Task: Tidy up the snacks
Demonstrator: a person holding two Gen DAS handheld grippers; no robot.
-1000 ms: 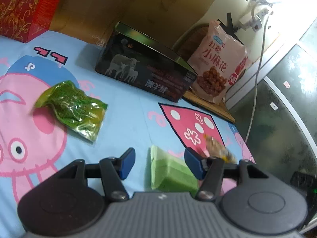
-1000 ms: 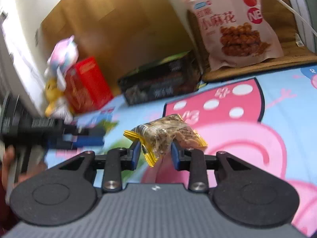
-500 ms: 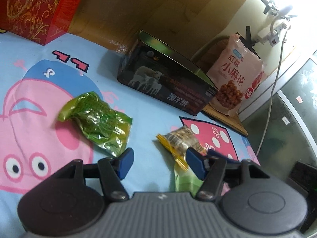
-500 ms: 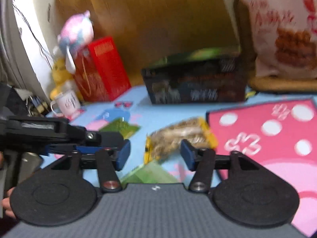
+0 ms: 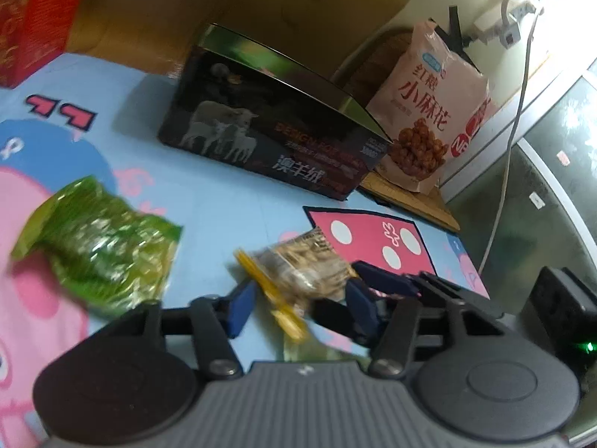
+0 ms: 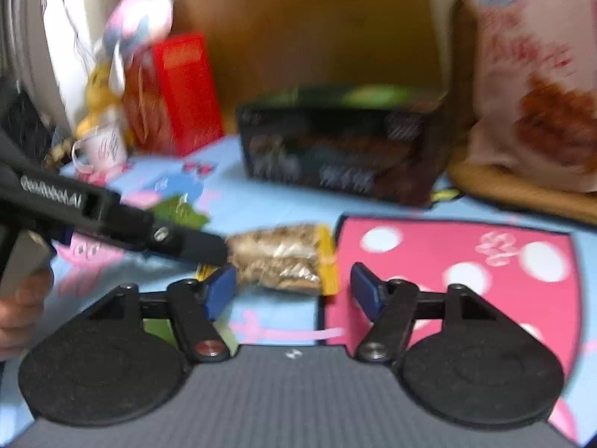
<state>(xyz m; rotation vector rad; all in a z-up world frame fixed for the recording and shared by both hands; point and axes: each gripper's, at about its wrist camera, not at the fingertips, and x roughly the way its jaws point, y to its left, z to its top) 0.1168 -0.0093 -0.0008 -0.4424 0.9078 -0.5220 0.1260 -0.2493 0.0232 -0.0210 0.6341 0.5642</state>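
Note:
A clear packet of nuts with yellow ends (image 5: 298, 265) lies on the cartoon-print cloth (image 5: 231, 201), just ahead of my open left gripper (image 5: 298, 304). In the right wrist view the same packet (image 6: 283, 257) lies just beyond my open, empty right gripper (image 6: 294, 291). A green snack packet (image 5: 97, 250) lies to the left, also in the right wrist view (image 6: 179, 211). A pale green packet (image 5: 317, 352) peeks out under my left gripper. The left gripper's body (image 6: 93, 212) reaches in from the left and touches the nut packet's end.
A black box with sheep printed on it (image 5: 276, 138) stands at the back of the cloth. A pink snack bag (image 5: 433, 112) leans on a wooden stool to its right. A red box (image 6: 179, 93), a mug (image 6: 104, 145) and a plush toy (image 6: 130, 33) stand at the far left.
My right gripper opened and let go of the nut packet, which now lies on the cloth. My left gripper has moved up close behind the packet.

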